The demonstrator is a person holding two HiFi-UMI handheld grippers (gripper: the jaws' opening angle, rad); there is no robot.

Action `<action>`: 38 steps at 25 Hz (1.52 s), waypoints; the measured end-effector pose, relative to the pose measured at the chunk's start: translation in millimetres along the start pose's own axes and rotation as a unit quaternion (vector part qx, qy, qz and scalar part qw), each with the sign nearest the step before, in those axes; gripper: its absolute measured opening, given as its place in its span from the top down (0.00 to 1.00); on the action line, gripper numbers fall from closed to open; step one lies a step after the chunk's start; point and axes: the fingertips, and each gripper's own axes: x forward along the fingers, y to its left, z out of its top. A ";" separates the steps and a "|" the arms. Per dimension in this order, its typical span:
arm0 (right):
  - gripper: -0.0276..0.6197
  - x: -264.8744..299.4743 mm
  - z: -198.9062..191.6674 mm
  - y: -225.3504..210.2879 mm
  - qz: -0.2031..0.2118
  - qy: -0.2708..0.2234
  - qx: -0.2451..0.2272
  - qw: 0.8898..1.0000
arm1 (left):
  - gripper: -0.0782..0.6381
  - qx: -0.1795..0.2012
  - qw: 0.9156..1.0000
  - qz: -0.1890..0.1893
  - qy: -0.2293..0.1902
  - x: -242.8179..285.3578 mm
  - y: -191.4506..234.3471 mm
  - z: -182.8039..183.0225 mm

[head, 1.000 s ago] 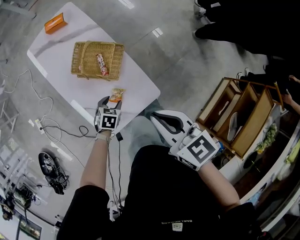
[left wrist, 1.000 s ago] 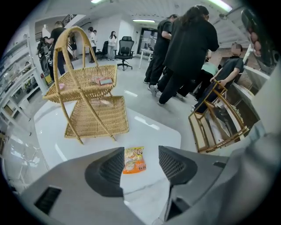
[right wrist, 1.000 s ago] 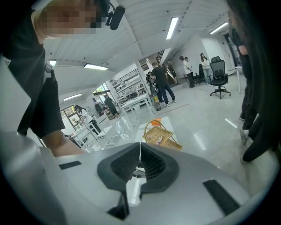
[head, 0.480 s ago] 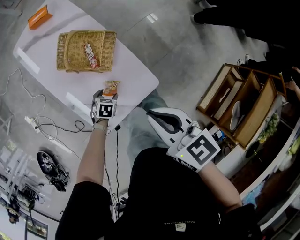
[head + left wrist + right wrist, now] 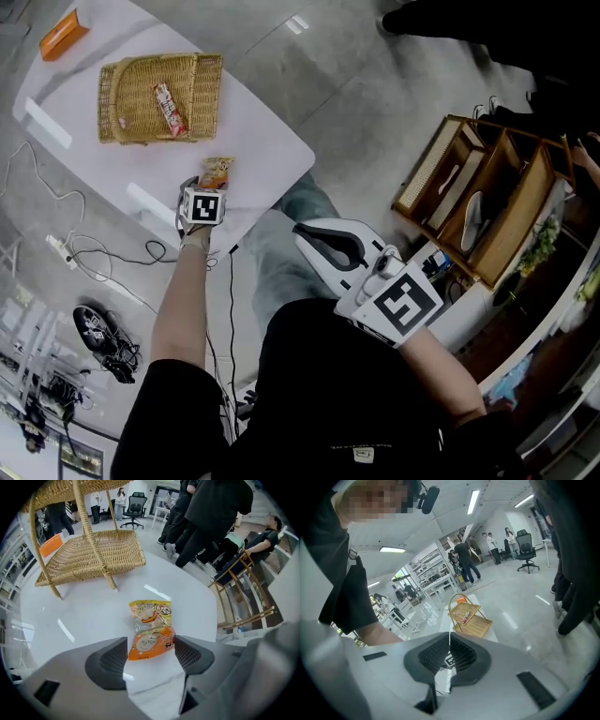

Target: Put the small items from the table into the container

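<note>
Left tongs (image 5: 151, 643) gape astride the snack packet (image 5: 150, 620), wicker basket (image 5: 93, 557) beyond; right tongs (image 5: 450, 644) clenched empty.

Nothing here can be read with certainty. The snack packet (image 5: 150, 632), near the edge of the table (image 5: 70, 616), has orange and yellow print with cartoon faces, but its characters are too blurred to make out. The white label (image 5: 360, 453) on the black shirt (image 5: 319, 384) is too small to read. The square markers (image 5: 204, 206) show black-and-white patterns, not letters.
</note>
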 end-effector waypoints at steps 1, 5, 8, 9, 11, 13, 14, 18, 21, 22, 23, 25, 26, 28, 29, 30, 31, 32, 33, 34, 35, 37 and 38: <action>0.94 -0.1 -0.5 -1.1 -0.001 0.000 0.000 1.000 | 0.48 0.001 1.000 0.001 0.000 1.7 2.0 0.5; 0.94 0.1 -1.9 -5.1 -0.006 -0.002 0.004 1.000 | 0.48 0.005 1.000 -0.010 0.001 5.4 2.1 5.0; 0.94 -0.1 -2.8 -5.7 -0.007 -0.006 0.004 1.000 | 0.48 0.005 1.000 -0.015 0.001 8.0 1.5 4.2; 0.94 0.0 -2.6 -5.2 -0.008 -0.006 0.004 1.000 | 0.48 0.004 1.000 -0.016 0.000 9.2 1.6 3.2; 0.94 0.0 -2.5 -3.6 -0.007 -0.006 0.005 1.000 | 0.50 0.001 1.000 -0.019 0.002 11.2 1.8 -0.2; 0.94 0.6 -2.4 -2.0 -0.007 -0.004 0.006 1.000 | 0.51 -0.001 1.000 -0.021 0.007 9.5 1.0 -2.9; 0.94 1.1 -2.4 -1.5 -0.006 -0.004 0.006 1.000 | 0.52 -0.001 1.000 -0.023 0.008 7.6 0.2 -3.2; 0.94 4.0 0.4 1.6 -0.002 -0.003 0.006 1.000 | 0.54 -0.003 1.000 -0.030 -0.001 -0.5 -2.0 -0.4; 0.94 4.9 5.9 5.4 0.003 -0.010 0.002 1.000 | 0.54 -0.003 0.999 -0.034 -0.008 -8.9 -3.4 0.7; 0.94 5.1 7.4 6.5 0.004 -0.010 0.001 1.000 | 0.55 -0.004 0.999 -0.034 -0.010 -12.1 -3.7 1.3; 0.94 5.1 9.0 7.6 0.005 -0.011 0.001 1.000 | 0.55 -0.006 0.999 -0.035 -0.012 -15.6 -4.0 2.1; 0.94 4.5 13.0 9.7 0.007 -0.012 -0.001 1.000 | 0.55 -0.008 0.999 -0.033 -0.019 -25.2 -5.2 6.2; 0.94 3.7 15.6 10.8 0.008 -0.014 -0.002 1.000 | 0.55 -0.006 0.999 -0.032 -0.025 -31.0 -6.0 9.5; 0.94 1.0 22.7 12.9 0.008 -0.020 -0.003 1.000 | 0.55 0.003 0.999 -0.029 -0.035 -43.7 -7.7 15.3; 0.94 -0.3 26.9 14.0 0.008 -0.024 -0.004 1.000 | 0.56 0.006 0.999 -0.028 -0.035 -51.1 -8.7 16.6; 0.94 -1.5 31.5 15.2 0.009 -0.028 -0.006 1.000 | 0.56 0.010 0.999 -0.026 -0.033 -58.9 -9.6 17.8; 0.94 -2.9 36.2 16.5 0.010 -0.033 -0.007 0.999 | 0.56 0.014 0.999 -0.024 -0.034 -66.6 -10.4 19.7; 0.94 -4.5 40.9 17.9 0.011 -0.037 -0.009 0.999 | 0.56 0.017 0.999 -0.023 -0.037 -74.2 -11.2 22.4; 0.94 -6.3 45.5 19.4 0.013 -0.041 -0.012 0.999 | 0.56 0.018 0.999 -0.022 -0.043 -81.6 -11.9 25.7; 0.94 -8.2 49.8 20.7 0.014 -0.045 -0.014 0.999 | 0.56 0.017 0.998 -0.022 -0.049 -89.0 -12.5 29.4; 0.94 -10.2 53.6 22.0 0.016 -0.048 -0.015 0.999 | 0.56 0.014 0.998 -0.021 -0.055 -96.5 -13.5 32.7; 0.94 -14.7 60.2 24.0 0.016 -0.053 -0.017 0.998 | 0.57 0.010 0.998 -0.019 -0.063 -112.1 -17.5 38.7; 0.94 -16.9 63.3 24.6 0.016 -0.056 -0.018 0.998 | 0.57 0.015 0.997 -0.017 -0.067 -120.2 -19.8 42.5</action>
